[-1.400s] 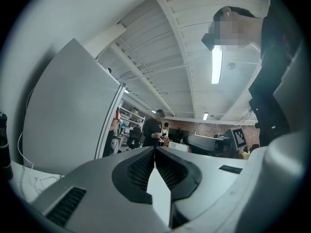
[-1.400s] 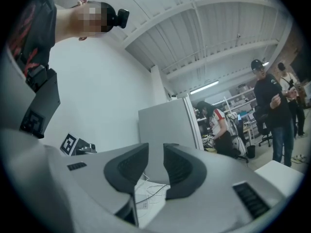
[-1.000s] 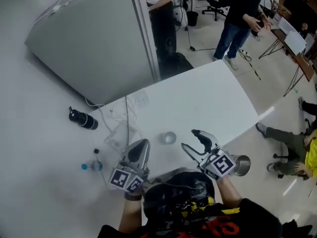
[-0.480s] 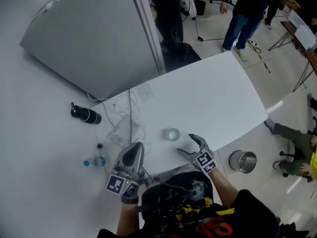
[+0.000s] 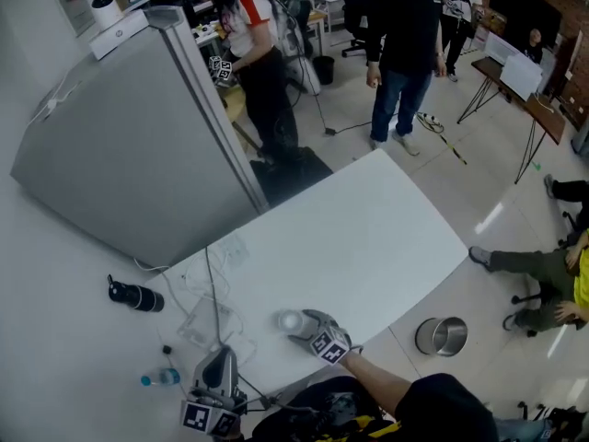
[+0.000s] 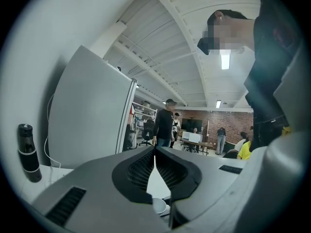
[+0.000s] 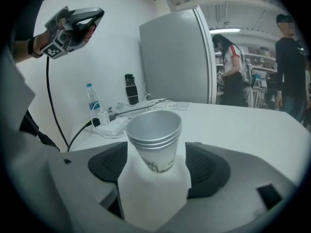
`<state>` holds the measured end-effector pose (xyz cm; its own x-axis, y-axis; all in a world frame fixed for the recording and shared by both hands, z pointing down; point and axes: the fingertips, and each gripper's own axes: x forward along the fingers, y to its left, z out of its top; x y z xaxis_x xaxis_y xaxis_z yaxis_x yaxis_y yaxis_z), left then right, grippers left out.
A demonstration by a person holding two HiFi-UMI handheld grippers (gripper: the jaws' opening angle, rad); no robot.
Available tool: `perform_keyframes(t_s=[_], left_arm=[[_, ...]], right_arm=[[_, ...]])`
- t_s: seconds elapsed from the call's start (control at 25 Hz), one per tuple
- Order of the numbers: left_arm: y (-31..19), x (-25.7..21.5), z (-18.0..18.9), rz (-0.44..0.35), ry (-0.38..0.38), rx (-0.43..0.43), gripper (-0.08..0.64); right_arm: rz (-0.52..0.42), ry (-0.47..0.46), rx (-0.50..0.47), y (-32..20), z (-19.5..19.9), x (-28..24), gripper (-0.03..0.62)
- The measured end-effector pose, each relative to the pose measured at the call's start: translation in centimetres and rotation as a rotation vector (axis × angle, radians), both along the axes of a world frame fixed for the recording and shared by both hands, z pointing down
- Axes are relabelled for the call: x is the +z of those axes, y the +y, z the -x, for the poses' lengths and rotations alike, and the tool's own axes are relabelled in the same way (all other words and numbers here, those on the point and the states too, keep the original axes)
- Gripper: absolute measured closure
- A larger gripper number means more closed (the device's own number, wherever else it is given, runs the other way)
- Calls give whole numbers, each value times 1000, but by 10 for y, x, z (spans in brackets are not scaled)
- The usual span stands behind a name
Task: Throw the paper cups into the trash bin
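- On the desk (image 5: 368,219), the paper cups (image 7: 153,139) stand stacked between your right claw's (image 7: 156,171) pads, untouched; its jaws have just been opening.
- Clench off-centre and you'll likely tip or crush them.
- Your left claw (image 6: 154,160) is clenched, empty.
- Beside the desk, the trash bin (image 5: 441,336) sits on the floor; cables (image 7: 114,120) lie beyond the cups.
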<state>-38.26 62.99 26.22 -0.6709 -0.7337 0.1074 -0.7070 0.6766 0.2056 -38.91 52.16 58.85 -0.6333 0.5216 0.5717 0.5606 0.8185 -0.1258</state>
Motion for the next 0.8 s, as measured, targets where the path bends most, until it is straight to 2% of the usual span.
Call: perform_keyframes(t_s=[0.2,0.24,0.4,0.52,0.8], left_arm=[[-9,-1,11,-6,-22,23,546],[-9,-1,12,-5,-23,23,546],[-15,-1,14,-15,-25,34,546],[-20,-2,16,-26,-35,56,546],[-36,-2,20,-61,-53,142,546]], right_arm=[[-45,-22,12,-9,28,0,212],[-46,-27,11,-8,31,-2,261],[-27,-54,21,-10,29,-18,265],[33,-109,69,-15,28,-54,265],[138,-298,222,-54,25,-182,267]])
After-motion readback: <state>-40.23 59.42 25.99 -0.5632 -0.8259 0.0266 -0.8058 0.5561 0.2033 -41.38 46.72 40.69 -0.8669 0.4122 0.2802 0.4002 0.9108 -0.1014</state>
